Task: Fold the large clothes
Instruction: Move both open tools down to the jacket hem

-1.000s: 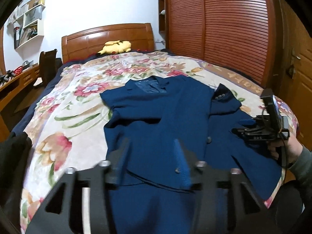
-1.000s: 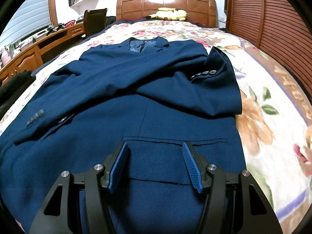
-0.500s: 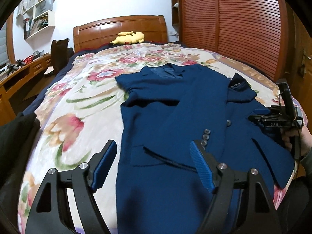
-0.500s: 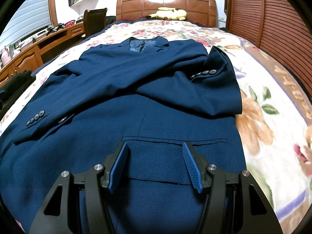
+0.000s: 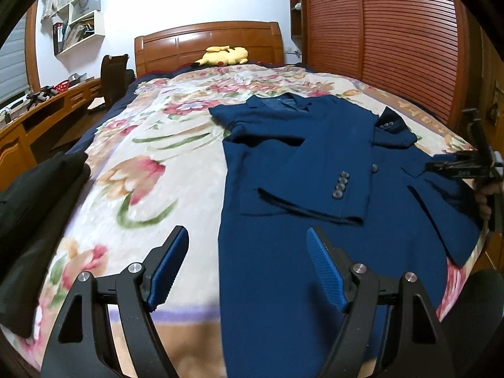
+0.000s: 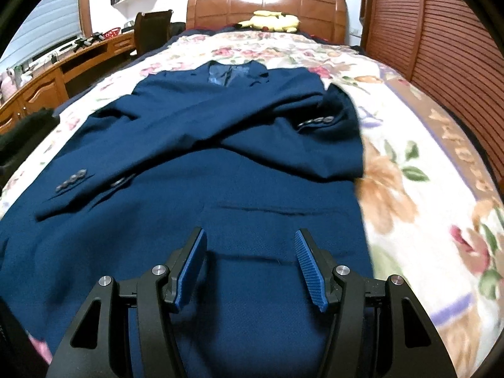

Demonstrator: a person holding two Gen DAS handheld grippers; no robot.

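A navy blue suit jacket (image 5: 315, 163) lies flat on the floral bedspread (image 5: 151, 163), collar toward the headboard, both sleeves folded across its front. It also shows in the right wrist view (image 6: 220, 163). My left gripper (image 5: 249, 264) is open and empty, above the jacket's lower left hem and the bedspread. My right gripper (image 6: 250, 267) is open and empty, just above the jacket's lower front near a pocket flap (image 6: 277, 209). The right gripper also shows at the right edge of the left wrist view (image 5: 456, 163).
A yellow plush toy (image 5: 222, 56) lies by the wooden headboard (image 5: 208, 44). A dark garment (image 5: 34, 208) lies at the bed's left edge. A desk (image 6: 63, 66) and chair (image 5: 113, 75) stand on the left, a slatted wardrobe (image 5: 378, 37) on the right.
My left gripper opened, let go of the sleeve onto the jacket front, and drew back toward the bed's foot. My right gripper lifted slightly and stayed open.
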